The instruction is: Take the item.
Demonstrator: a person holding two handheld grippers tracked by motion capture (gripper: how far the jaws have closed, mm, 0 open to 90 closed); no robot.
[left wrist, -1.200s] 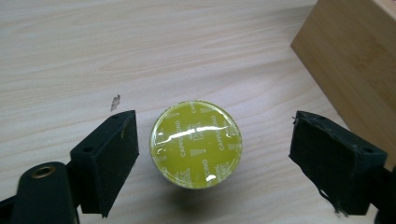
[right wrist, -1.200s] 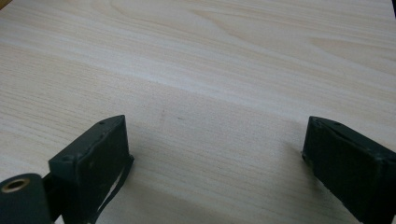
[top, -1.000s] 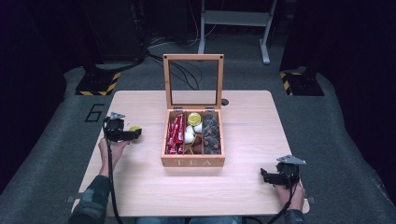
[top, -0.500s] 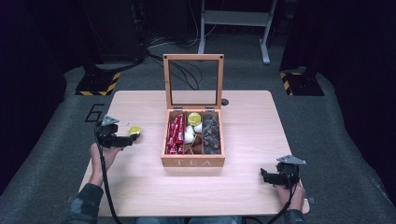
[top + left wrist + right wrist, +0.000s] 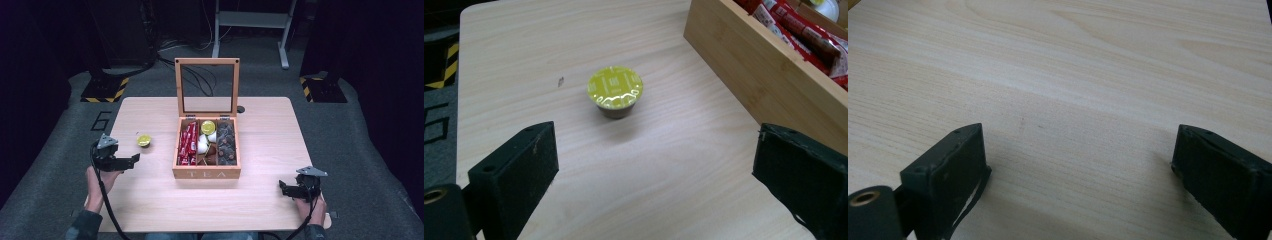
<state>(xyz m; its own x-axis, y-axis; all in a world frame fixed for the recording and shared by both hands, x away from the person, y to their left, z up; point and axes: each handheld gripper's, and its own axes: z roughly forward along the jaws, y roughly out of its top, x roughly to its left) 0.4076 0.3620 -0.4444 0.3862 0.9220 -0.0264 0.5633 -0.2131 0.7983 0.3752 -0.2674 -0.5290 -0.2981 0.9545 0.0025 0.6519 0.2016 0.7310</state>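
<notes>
While the right gripper [image 5: 283,189] idles wide open, the left gripper [image 5: 136,159], jaws just opened and empty, has the pod [image 5: 615,90] straight ahead, apart.

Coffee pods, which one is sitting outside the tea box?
The yellow-green-lidded pod, standing alone on the table left of the tea box, in front of the left claw. The other pods lie inside the box.

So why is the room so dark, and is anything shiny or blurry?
High view: light falls on the table, the surroundings stay black. Left gripper view: the yellow capsule lid glints and casts a soft shadow. Right gripper view: bare wood looks slightly soft.
</notes>
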